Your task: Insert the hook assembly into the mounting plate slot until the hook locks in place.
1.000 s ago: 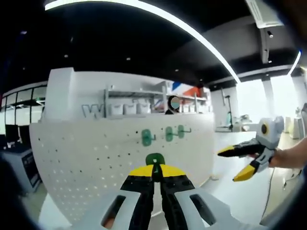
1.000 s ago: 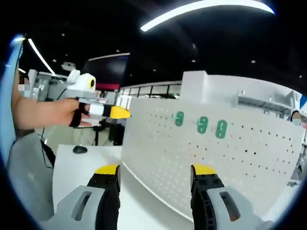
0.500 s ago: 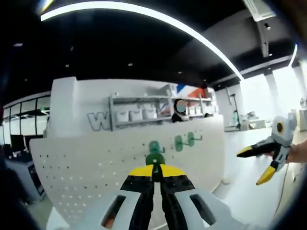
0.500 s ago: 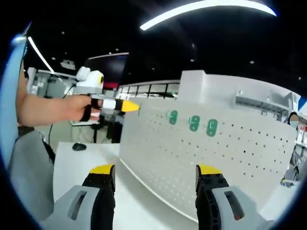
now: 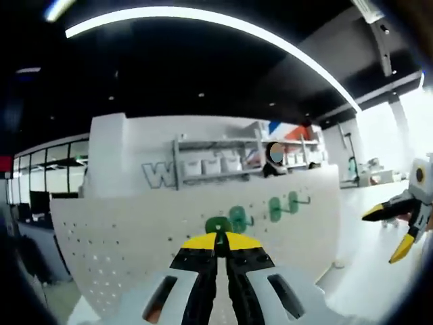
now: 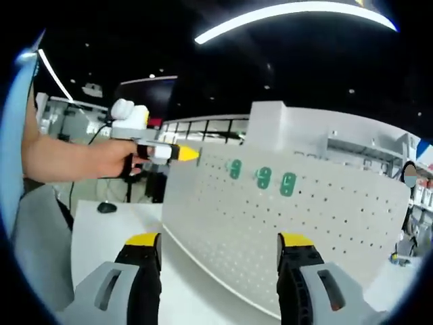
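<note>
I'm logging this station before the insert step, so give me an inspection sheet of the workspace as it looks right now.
Surface: white table, pegboard standing on it.
Job's things: white pegboard upright; three green hooks already mounted; a green hook piece sits at the left gripper's tips, close to the board.
Clutter: small dark object on the table, too small to identify.
Grippers: left gripper jaws shut on the green hook piece; right gripper jaws open, holding nothing.
Cables: a dark cable by the person's arm.
Surroundings: shelving with white bins, ceiling light strip, windows.
</note>
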The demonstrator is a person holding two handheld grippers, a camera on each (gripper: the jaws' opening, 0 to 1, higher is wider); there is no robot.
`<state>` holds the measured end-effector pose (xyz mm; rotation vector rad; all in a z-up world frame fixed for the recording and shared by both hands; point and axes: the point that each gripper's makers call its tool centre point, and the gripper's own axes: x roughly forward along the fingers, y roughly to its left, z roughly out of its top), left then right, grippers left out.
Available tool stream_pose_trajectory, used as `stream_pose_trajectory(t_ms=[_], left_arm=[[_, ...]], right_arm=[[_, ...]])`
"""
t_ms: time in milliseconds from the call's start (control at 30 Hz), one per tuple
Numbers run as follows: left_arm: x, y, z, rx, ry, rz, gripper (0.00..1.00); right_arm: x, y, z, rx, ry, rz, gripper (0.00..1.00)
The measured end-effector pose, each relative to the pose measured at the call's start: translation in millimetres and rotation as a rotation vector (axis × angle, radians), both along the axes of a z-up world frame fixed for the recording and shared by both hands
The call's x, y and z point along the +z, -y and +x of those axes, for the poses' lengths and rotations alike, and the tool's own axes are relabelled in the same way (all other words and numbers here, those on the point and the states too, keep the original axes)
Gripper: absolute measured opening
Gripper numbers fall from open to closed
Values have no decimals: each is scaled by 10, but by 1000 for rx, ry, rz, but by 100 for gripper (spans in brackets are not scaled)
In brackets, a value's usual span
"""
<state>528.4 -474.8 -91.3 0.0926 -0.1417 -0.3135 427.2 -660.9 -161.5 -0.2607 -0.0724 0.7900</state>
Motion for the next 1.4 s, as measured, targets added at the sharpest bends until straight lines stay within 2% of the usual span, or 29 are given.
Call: stream_pose_trajectory(t_ms=[733, 1400], left_arm=[[-56, -10, 391, 121, 5, -3, 3], [-25, 34, 526, 148, 17, 29, 3]], right_arm=[[40, 204, 23, -31, 7, -4, 73], [53, 305, 74, -48, 10, -10, 73]])
